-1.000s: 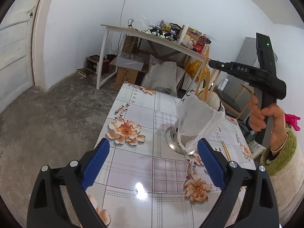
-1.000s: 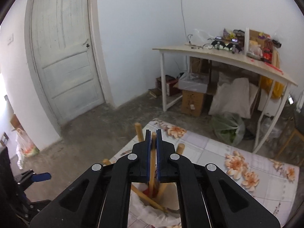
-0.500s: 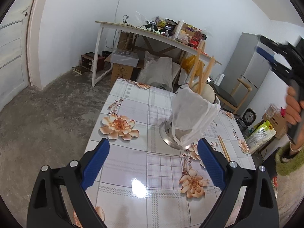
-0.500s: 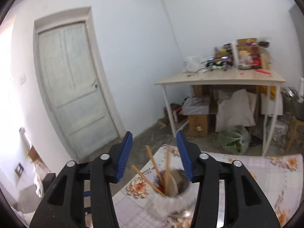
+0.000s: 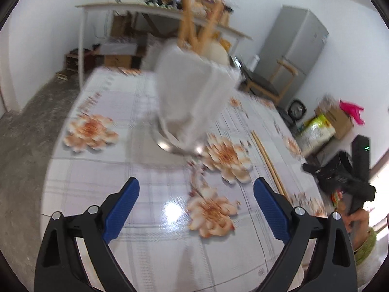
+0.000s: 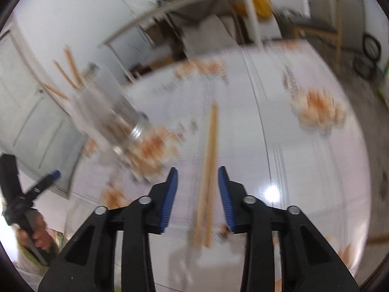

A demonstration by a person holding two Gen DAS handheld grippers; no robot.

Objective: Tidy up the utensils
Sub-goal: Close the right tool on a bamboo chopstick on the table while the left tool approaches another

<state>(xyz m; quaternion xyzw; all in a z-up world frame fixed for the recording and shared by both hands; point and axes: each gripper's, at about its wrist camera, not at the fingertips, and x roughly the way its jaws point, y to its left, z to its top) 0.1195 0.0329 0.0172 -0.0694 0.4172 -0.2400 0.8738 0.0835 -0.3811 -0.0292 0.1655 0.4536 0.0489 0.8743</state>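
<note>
A metal utensil holder [image 5: 192, 102] wrapped in white plastic stands on the floral table [image 5: 145, 189], with several wooden utensils [image 5: 194, 24] sticking out of its top. It also shows blurred in the right wrist view [image 6: 109, 112]. A pair of wooden chopsticks [image 6: 209, 165] lies flat on the table, seen too in the left wrist view [image 5: 266, 160]. My right gripper [image 6: 198, 189] is open and empty, just above the chopsticks' near half. My left gripper [image 5: 195, 209] is open wide and empty, short of the holder.
A cluttered white table [image 5: 150, 7] stands at the back wall. A grey fridge [image 5: 299, 46] and a wooden chair [image 5: 274, 82] stand at the right. Boxes and bags [image 5: 325, 124] lie beside the table's right edge.
My right gripper let go of a utensil in the holder, opened, then swung down over the chopsticks on the table. My left gripper moved nearer the holder.
</note>
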